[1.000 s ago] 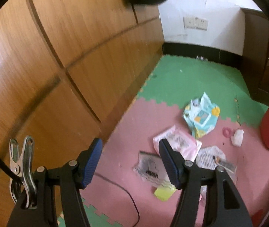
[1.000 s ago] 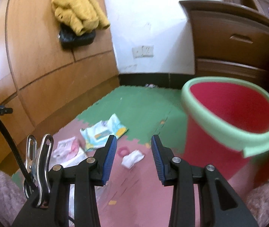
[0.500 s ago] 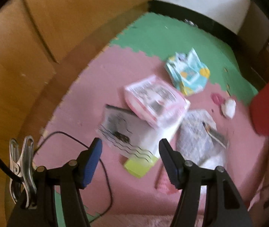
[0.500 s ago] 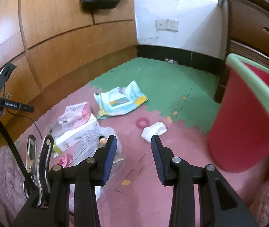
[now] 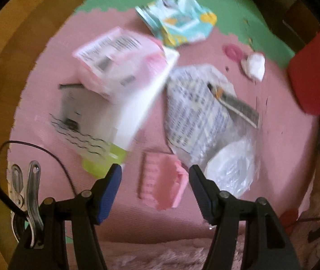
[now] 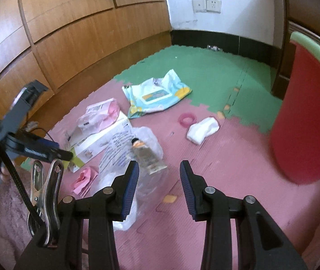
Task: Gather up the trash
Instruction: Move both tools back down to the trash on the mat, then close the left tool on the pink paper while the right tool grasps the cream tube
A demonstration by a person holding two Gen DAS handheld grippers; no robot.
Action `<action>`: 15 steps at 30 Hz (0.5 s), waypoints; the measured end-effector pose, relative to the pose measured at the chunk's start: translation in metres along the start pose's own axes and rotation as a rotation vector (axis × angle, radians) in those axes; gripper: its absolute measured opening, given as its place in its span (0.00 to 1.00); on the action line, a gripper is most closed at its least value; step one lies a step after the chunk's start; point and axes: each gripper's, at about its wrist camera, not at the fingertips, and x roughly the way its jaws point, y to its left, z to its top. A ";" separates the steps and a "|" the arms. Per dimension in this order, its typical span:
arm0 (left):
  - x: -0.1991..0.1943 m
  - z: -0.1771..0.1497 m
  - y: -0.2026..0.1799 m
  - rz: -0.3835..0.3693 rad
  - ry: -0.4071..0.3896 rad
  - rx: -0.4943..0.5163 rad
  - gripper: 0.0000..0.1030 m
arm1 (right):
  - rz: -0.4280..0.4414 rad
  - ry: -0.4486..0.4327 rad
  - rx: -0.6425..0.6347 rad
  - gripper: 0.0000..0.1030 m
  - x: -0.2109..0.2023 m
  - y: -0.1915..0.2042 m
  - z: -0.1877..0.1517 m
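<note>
Two grippers are held with parted, empty jaws over scattered trash: the left gripper (image 5: 155, 186) is poised above a pink wrapper (image 5: 162, 182) on the mat, a descent and closing being needed next, while the right gripper (image 6: 158, 182) hovers near the red bin (image 6: 306, 121).

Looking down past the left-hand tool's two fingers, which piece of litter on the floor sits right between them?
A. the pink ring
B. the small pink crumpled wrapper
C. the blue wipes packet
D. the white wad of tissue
B. In the left wrist view the small pink crumpled wrapper lies on the pink mat between the open fingers of the left gripper, which do not touch it; the other pieces lie farther off.
</note>
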 end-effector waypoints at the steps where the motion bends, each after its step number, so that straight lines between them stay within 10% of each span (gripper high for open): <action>1: 0.006 0.000 -0.003 0.007 0.023 0.004 0.64 | 0.000 0.005 0.000 0.38 0.001 0.001 -0.001; 8: 0.049 0.001 -0.021 0.129 0.115 0.027 0.64 | 0.014 0.027 0.017 0.38 0.004 0.004 -0.008; 15: 0.073 -0.001 -0.017 0.099 0.191 -0.014 0.65 | 0.038 0.056 0.033 0.38 0.011 0.006 -0.014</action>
